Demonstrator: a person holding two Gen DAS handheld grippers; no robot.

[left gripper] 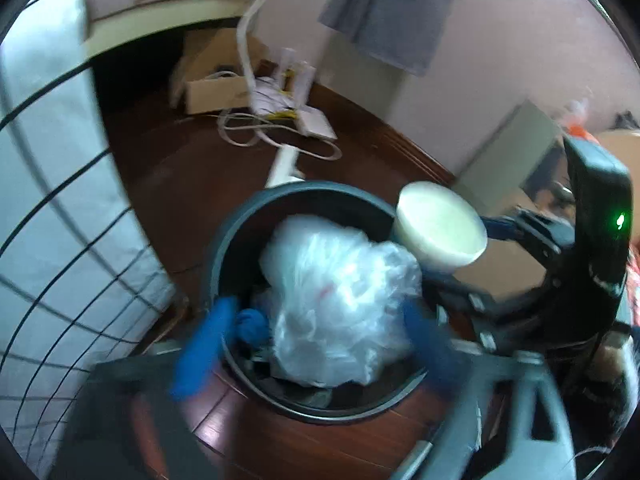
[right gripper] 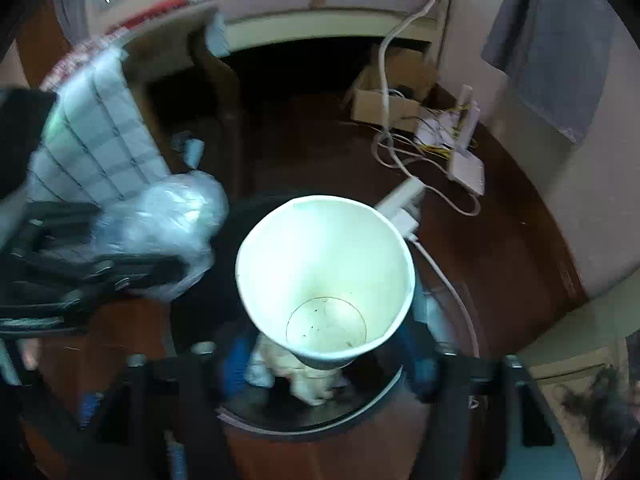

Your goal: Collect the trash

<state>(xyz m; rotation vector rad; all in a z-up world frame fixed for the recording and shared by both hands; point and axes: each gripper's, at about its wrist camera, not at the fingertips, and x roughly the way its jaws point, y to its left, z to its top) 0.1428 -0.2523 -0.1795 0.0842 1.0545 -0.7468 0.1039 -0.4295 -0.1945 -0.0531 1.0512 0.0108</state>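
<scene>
A round dark bin [left gripper: 240, 232] stands on the wooden floor, with crumpled trash inside. In the left wrist view a crumpled clear plastic bag [left gripper: 340, 300] sits in the bin's mouth between the blue fingers [left gripper: 200, 352] of my left gripper [left gripper: 314, 348], which stands open; the pads do not press the bag. In the right wrist view a white paper cup [right gripper: 324, 264], mouth towards the camera, is over the bin [right gripper: 304, 426] between the wide-apart blue fingers [right gripper: 236, 364] of my right gripper [right gripper: 328, 362]; they do not touch it. The cup [left gripper: 440, 228] also shows beside the bag.
A white checked cloth [left gripper: 52, 200] hangs down at the left, close to the bin. Behind the bin lie a power strip [left gripper: 284, 164], coiled white cables [left gripper: 256, 128], a router [left gripper: 316, 120] and a cardboard box [left gripper: 216, 92]. A grey cloth [left gripper: 396, 8] hangs on the wall.
</scene>
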